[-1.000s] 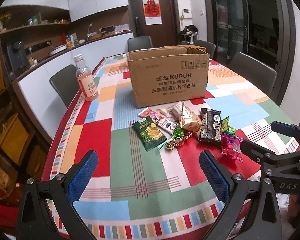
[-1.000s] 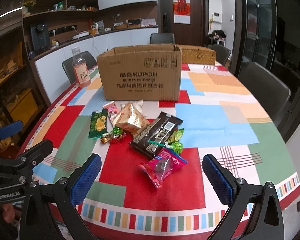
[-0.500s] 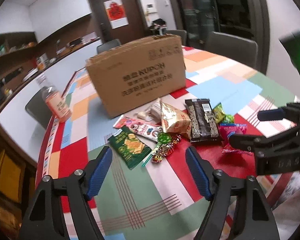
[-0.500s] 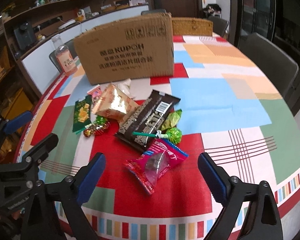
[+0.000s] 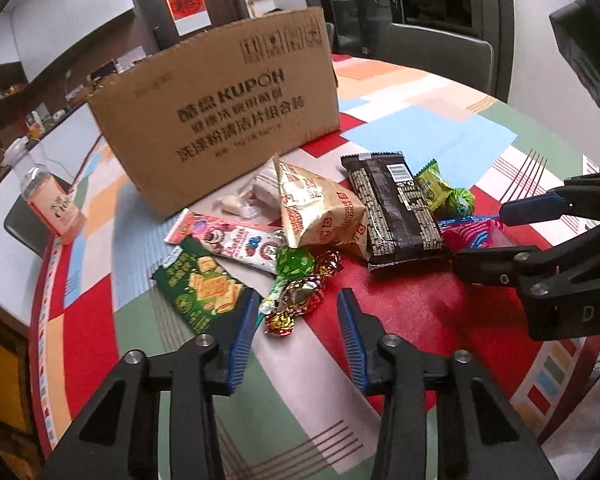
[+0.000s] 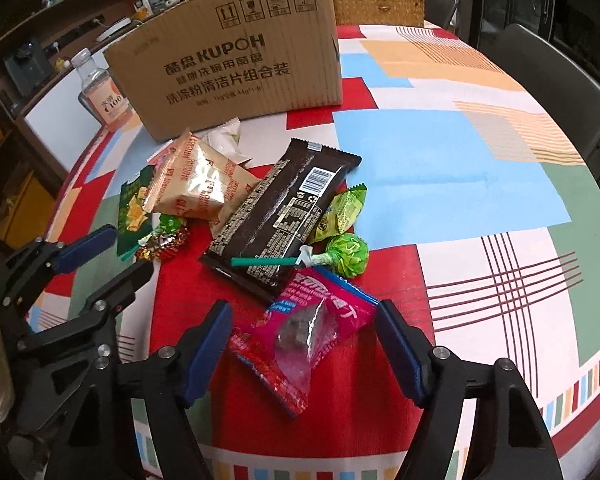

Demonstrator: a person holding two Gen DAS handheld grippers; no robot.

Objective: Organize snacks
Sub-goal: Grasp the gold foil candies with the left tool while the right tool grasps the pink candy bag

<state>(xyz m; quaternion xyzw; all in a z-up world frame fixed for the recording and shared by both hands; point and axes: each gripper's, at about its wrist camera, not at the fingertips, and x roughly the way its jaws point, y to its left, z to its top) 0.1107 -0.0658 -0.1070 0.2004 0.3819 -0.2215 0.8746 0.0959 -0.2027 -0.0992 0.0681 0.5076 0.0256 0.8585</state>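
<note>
A pile of snacks lies in front of a brown cardboard box [image 5: 220,112] [image 6: 236,56]. My left gripper [image 5: 298,304] is open, low over the table, its fingers on either side of a foil-wrapped candy [image 5: 296,304] beside a green cracker pack [image 5: 204,292]. My right gripper [image 6: 302,320] is open around a pink snack packet [image 6: 304,336]. Behind it lie a green lollipop [image 6: 346,256], a dark chocolate bar [image 6: 284,208] and a gold biscuit bag [image 6: 192,184]. The right gripper also shows at the right of the left wrist view [image 5: 484,240].
A bottle of pink drink [image 5: 50,200] [image 6: 102,92] stands left of the box. The round table [image 6: 480,160] has a colourful patchwork cloth. Dark chairs [image 6: 548,68] stand around it. A wicker basket [image 6: 380,8] sits behind the box.
Both grippers have moved forward and down to the snacks. The left jaws have narrowed around the foil candy. The right jaws now straddle the pink packet.
</note>
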